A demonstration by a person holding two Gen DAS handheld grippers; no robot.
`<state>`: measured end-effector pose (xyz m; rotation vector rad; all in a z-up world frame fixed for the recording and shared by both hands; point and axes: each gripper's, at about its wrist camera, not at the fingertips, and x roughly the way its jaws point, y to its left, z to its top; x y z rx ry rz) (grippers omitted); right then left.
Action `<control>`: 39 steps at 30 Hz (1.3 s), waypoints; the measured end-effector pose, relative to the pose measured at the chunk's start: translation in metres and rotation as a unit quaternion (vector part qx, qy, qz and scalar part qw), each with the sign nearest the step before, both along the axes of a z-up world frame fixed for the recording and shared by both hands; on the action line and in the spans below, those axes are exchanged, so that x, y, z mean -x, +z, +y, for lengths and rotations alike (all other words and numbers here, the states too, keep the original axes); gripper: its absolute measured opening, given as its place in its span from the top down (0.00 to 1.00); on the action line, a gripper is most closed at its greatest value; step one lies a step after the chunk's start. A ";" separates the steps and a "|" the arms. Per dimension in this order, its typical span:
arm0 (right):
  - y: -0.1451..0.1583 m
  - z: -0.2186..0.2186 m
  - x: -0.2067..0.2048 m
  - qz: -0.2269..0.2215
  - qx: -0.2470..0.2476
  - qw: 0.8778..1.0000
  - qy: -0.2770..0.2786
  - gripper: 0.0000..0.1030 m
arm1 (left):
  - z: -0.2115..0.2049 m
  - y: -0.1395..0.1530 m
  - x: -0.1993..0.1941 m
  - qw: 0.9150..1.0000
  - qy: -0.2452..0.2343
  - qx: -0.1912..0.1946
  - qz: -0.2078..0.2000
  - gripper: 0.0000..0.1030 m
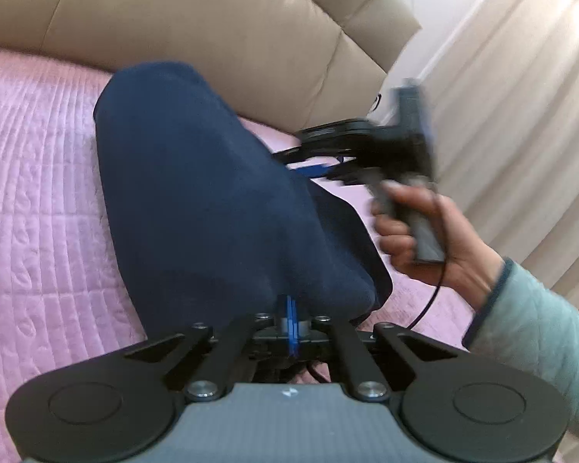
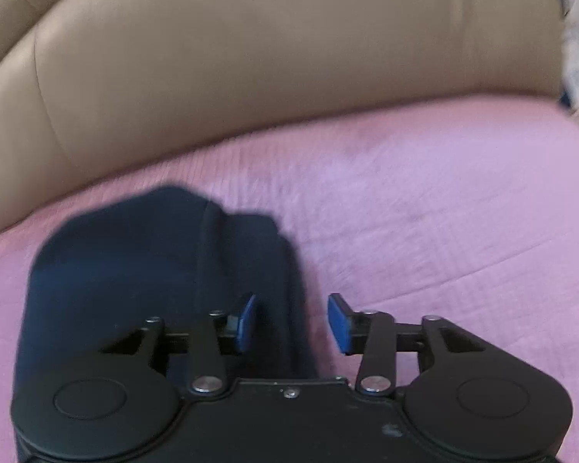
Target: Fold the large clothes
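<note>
A dark navy garment [image 1: 197,193] lies folded lengthwise on the pink quilted bedspread [image 1: 31,177]. My left gripper [image 1: 291,308] is shut on the garment's near edge and lifts it a little. My right gripper [image 2: 291,322] is open, its blue pads [image 2: 337,324] apart just above the garment's right edge [image 2: 251,270], holding nothing. In the left wrist view the right gripper [image 1: 316,169] is blurred, held in a hand [image 1: 436,239] to the right of the garment.
A beige padded headboard [image 1: 220,27] runs along the far side of the bed [image 2: 424,208]. Pale curtains [image 1: 521,88] hang to the right. A black cable [image 1: 432,297] trails from the right gripper's handle.
</note>
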<state>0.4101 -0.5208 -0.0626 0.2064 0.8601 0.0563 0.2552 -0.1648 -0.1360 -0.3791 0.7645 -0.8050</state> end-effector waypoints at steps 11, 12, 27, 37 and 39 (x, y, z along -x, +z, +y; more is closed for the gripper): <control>-0.037 0.082 0.126 -0.023 0.151 0.987 0.042 0.91 | 0.000 0.000 -0.002 1.000 -0.008 -0.008 -0.003 0.97; -0.044 0.069 0.132 -0.027 0.127 0.991 0.026 0.93 | 0.000 -0.003 -0.002 1.000 -0.012 -0.004 0.006 0.97; -0.025 0.122 0.184 0.012 0.097 0.994 0.057 0.89 | 0.007 -0.007 -0.002 0.998 -0.018 -0.043 0.036 0.97; 0.041 0.103 0.123 -0.075 0.009 0.993 0.086 0.67 | 0.014 -0.010 0.002 0.999 -0.010 -0.007 0.043 0.97; 0.046 0.125 0.083 -0.109 -0.011 0.986 0.128 0.65 | 0.018 -0.015 0.000 0.999 -0.011 -0.001 0.049 0.97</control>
